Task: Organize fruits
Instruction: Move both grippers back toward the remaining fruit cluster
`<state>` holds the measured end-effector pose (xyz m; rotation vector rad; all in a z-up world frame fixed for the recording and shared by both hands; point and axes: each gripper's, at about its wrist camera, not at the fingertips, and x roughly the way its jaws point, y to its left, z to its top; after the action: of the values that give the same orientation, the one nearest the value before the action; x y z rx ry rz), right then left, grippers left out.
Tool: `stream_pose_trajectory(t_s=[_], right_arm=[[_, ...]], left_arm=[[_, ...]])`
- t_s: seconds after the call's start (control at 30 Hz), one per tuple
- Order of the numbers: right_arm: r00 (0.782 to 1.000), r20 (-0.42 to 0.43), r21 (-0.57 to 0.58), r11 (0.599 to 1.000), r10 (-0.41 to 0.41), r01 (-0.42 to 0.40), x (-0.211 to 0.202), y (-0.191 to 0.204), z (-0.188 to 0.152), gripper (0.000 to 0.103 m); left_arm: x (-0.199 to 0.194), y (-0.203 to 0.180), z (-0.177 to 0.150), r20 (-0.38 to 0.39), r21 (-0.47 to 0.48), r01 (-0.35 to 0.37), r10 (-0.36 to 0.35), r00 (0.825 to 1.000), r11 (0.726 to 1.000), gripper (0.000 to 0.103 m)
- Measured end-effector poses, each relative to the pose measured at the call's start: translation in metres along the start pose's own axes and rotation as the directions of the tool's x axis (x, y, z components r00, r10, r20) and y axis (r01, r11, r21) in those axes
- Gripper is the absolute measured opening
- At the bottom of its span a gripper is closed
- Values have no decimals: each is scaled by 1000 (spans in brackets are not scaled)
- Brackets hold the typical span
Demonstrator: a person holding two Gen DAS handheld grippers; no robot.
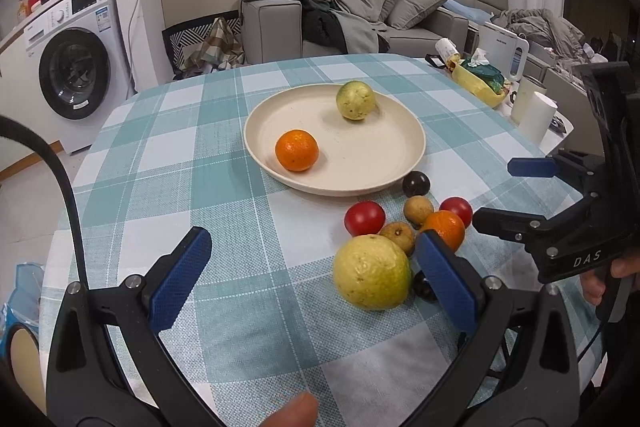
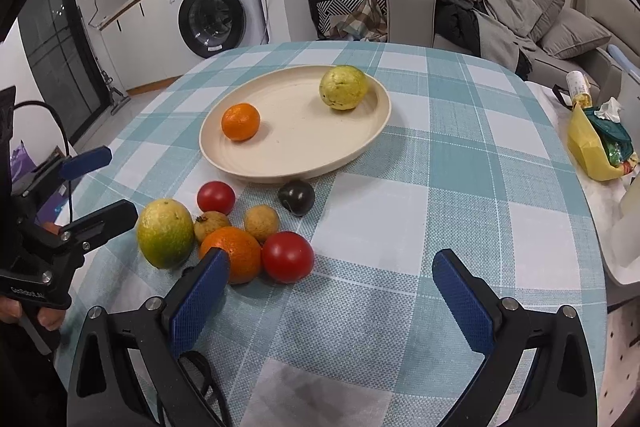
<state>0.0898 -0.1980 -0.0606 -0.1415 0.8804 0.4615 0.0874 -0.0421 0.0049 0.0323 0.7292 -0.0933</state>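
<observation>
On the checked worktop (image 2: 460, 155), cream plate (image 2: 296, 163) holds one orange (image 2: 241, 121) and one guava (image 2: 343, 87). Loose fruit cluster (image 2: 240, 235) sits just beside the plate's near rim. Left hand-held gripper (image 1: 316, 283) and right hand-held gripper (image 2: 332, 291) are both spread wide, holding nothing, flanking the cluster.

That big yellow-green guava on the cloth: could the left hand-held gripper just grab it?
Probably yes. The left hand-held gripper is open and empty, and the guava lies just ahead by its right finger, though longans crowd behind it.
</observation>
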Motion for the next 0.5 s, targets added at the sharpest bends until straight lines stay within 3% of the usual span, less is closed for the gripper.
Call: stream_pose_trajectory(t_s=[0.5], right_arm=[[996,-78,-21,999,-32,31,11,-8,-8,103]], left_arm=[[17,-2,-6,-56,5,15,-15,998,1000,102]])
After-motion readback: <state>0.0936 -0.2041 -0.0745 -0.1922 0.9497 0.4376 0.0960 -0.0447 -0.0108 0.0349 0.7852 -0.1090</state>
